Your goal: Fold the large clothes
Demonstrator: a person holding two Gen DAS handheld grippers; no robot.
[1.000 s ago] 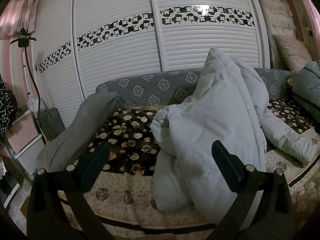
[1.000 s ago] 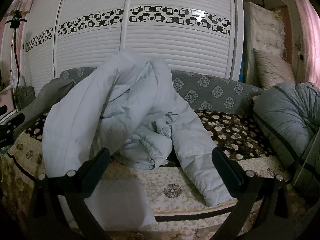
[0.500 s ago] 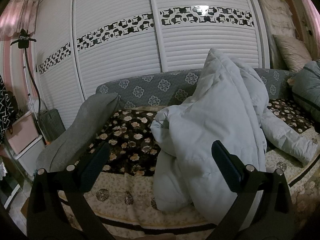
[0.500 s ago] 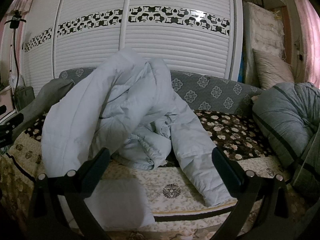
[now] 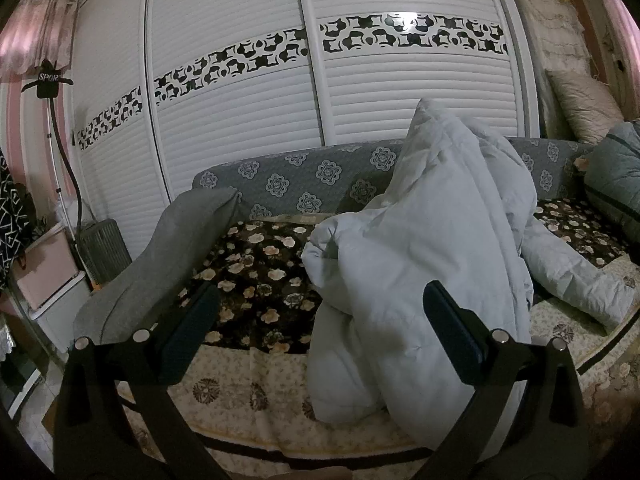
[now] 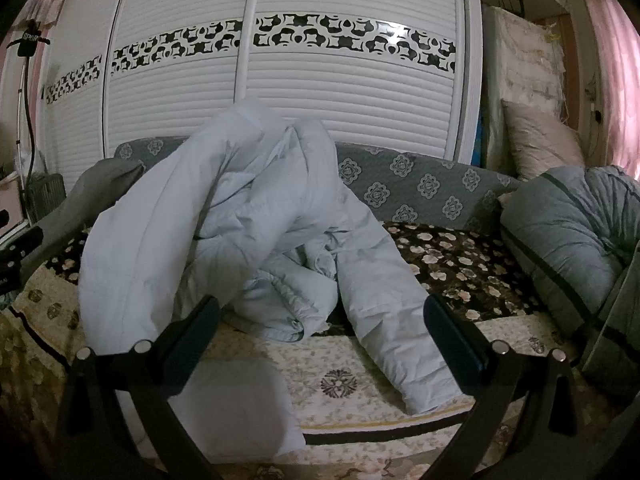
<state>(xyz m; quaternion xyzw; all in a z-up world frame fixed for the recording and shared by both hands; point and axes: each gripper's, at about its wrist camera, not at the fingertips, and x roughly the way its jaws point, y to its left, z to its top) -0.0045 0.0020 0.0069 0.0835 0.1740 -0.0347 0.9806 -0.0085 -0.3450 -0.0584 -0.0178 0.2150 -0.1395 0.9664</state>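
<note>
A pale blue padded jacket (image 5: pixel 432 240) lies crumpled in a tall heap on the floral sofa cover (image 5: pixel 256 276); one sleeve (image 5: pixel 576 280) trails to the right. In the right wrist view the jacket (image 6: pixel 224 216) heaps at the centre left and a sleeve (image 6: pixel 392 320) runs toward the front edge. My left gripper (image 5: pixel 320 324) is open and empty, held in front of the heap's left side. My right gripper (image 6: pixel 320 328) is open and empty, in front of the heap and sleeve. Neither touches the jacket.
A grey cushion (image 5: pixel 160 264) leans at the sofa's left end. A grey-green quilted bundle (image 6: pixel 572 236) sits at the right end, with a beige pillow (image 6: pixel 540 140) behind. White slatted wardrobe doors (image 5: pixel 320 120) stand behind the sofa. A pink box (image 5: pixel 44 272) and lamp stand (image 5: pixel 52 88) are at far left.
</note>
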